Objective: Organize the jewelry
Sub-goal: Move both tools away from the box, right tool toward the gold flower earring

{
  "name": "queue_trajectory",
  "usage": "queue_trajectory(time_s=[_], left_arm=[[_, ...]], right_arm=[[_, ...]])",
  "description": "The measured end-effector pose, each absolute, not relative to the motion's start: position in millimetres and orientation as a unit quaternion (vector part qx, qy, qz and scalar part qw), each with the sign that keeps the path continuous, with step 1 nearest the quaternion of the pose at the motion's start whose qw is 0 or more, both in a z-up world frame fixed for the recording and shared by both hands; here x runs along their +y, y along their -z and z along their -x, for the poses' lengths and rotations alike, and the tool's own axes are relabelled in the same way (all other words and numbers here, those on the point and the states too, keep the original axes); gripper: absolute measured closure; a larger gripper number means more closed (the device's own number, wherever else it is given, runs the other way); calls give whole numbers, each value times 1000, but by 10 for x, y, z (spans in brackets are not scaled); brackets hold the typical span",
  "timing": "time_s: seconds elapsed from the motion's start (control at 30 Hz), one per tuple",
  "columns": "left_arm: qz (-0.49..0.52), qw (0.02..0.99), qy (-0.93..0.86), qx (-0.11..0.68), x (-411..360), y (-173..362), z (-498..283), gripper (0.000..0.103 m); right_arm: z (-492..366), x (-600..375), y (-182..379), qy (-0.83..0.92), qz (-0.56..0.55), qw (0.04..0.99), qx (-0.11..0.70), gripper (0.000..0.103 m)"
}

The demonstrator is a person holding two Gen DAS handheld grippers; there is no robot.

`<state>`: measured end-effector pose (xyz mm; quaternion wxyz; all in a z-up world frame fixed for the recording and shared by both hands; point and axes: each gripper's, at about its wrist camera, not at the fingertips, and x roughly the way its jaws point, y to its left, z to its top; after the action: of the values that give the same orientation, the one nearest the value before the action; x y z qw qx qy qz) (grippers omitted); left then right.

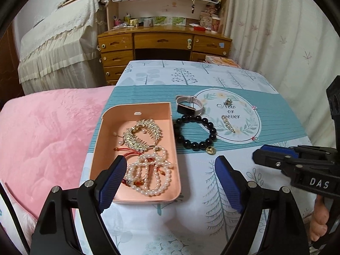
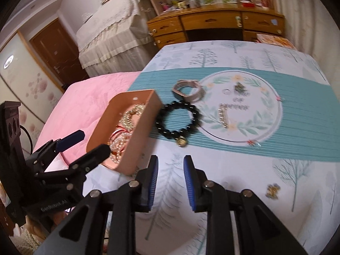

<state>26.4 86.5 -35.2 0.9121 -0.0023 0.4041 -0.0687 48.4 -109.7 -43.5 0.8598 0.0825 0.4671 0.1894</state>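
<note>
A pink tray point(image 1: 106, 127) on the tree-print cloth holds pearl bracelets point(image 1: 148, 174), a red cord and a gold comb point(image 1: 140, 133). Right of it lie a black bead bracelet point(image 1: 195, 133) with a gold charm, a pale smart band point(image 1: 189, 104), a gold clip point(image 1: 228, 123) and a small brooch point(image 1: 228, 101). My left gripper point(image 1: 172, 182) stands wide open over the tray's near right corner, gripping nothing. My right gripper point(image 2: 171, 180) is slightly open above bare cloth, short of the black bracelet point(image 2: 178, 121), with nothing between its pads. A small gold piece point(image 2: 272, 190) lies to its right.
A pink blanket point(image 1: 42, 138) borders the table on the left. Behind the table stand a wooden desk point(image 1: 161, 40) with shelves and a cloth-covered piece of furniture point(image 1: 59, 48). A curtain point(image 1: 286, 42) hangs at the right. Small pink earrings point(image 1: 255, 139) lie at the printed circle's edge.
</note>
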Motion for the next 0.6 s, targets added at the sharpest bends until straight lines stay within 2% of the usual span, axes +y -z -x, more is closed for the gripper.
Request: queue_trajectory(time_s=[0.4, 0.53, 0.6], left_arm=[[-22, 910, 95, 402, 490, 306, -229, 19], [-38, 905, 107, 410, 315, 351, -253, 18], [-44, 902, 113, 415, 225, 383, -272, 18]], right_arm=[[-355, -1605, 415, -144, -90, 879, 446, 78], [-326, -1778, 460, -123, -93, 883, 444, 68], [-306, -1869, 489, -109, -92, 885, 443, 67]])
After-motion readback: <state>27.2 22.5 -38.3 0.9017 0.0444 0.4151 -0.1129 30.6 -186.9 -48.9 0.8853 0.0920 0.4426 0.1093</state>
